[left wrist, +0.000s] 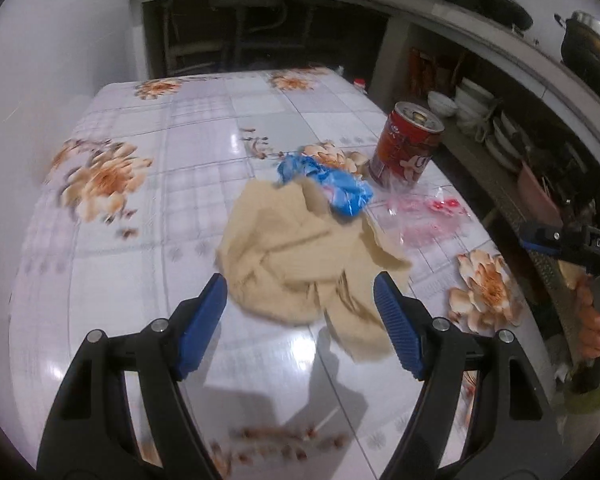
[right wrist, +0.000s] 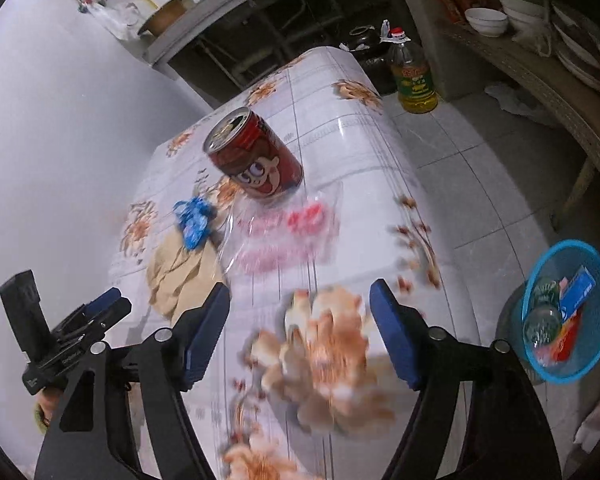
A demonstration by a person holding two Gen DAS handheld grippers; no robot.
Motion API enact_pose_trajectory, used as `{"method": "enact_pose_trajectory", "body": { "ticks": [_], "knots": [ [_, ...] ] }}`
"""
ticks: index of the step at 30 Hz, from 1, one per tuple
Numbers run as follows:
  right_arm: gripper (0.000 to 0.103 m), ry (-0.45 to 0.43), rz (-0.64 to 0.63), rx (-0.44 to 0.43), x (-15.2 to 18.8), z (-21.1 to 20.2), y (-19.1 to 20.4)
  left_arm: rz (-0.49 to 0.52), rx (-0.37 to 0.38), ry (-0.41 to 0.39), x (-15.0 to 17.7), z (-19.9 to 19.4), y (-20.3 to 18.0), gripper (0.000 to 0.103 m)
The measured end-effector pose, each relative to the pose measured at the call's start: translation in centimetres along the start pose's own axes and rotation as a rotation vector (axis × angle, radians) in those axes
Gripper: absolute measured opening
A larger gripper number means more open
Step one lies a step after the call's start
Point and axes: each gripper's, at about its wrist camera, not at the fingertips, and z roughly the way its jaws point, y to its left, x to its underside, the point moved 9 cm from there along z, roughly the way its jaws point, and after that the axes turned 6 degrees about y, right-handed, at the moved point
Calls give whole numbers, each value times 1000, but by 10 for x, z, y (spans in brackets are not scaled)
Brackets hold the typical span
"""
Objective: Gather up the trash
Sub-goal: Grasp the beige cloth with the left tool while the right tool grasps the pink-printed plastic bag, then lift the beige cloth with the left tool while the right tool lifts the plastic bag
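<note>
Blue-padded jaws of the left gripper [left wrist: 300, 300] sit wide apart w/ nothing in them, hovering right over the crumpled beige paper [left wrist: 300, 248], which lies just ahead and partly between the jaws on the bench [left wrist: 140, 184]. Right gripper [right wrist: 300, 312] is the same deal, spread apart and empty, over bare floral oilcloth near the bench's right edge.

Rest of the trash: blue wrapper [left wrist: 328, 184] touching the far side of the beige paper, clear plastic bag w/ pink print [left wrist: 424, 216] ahead-right of the left jaws, and the red can [left wrist: 406, 144] standing upright beyond that, its base on or right at the bag's edge, can't tell which. Blue mesh basket [right wrist: 568, 312] is down on the floor, right of the right jaws, already w/ stuff in it.

What could go wrong imo:
- the paper is loose and floppy, so a shallow pinch prob grabs one flap and the rest drags, maybe taking the blue wrapper along
- pulling the bag could tip the can if it's sitting on it
- oilcloth looks slick, so things may slide instead of getting pinched

Room-wise: lots of open bench left of the left jaws. Right side is tighter, since the bench edge drops off close to the can and bag, and anything nudged that way goes to the floor, not nec. into the basket. Both views are motion-blurred btw.
</note>
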Motion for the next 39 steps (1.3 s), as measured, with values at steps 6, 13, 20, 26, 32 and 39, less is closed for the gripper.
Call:
{"method": "enact_pose_trajectory", "body": {
  "ticks": [6,13,20,26,32,39],
  "knots": [
    [66,14,-29,81,-32,33,1,138,-91,106,-11,56,-10,72],
    [60,56,-135,157,-39,62,14,231,-68,166,1,78,-31,76],
    [43,81,-156,189,-36,76,14,216,-55,138,4,74,-36,57],
    [15,90,-172,198,-31,78,16,212,-67,123,13,64,-37,18],
    [9,100,-166,188,-12,66,12,163,-50,121,37,48,-37,7],
    [9,130,-146,150,38,37,1,59,62,123,77,22,-46,5]
  ]
}}
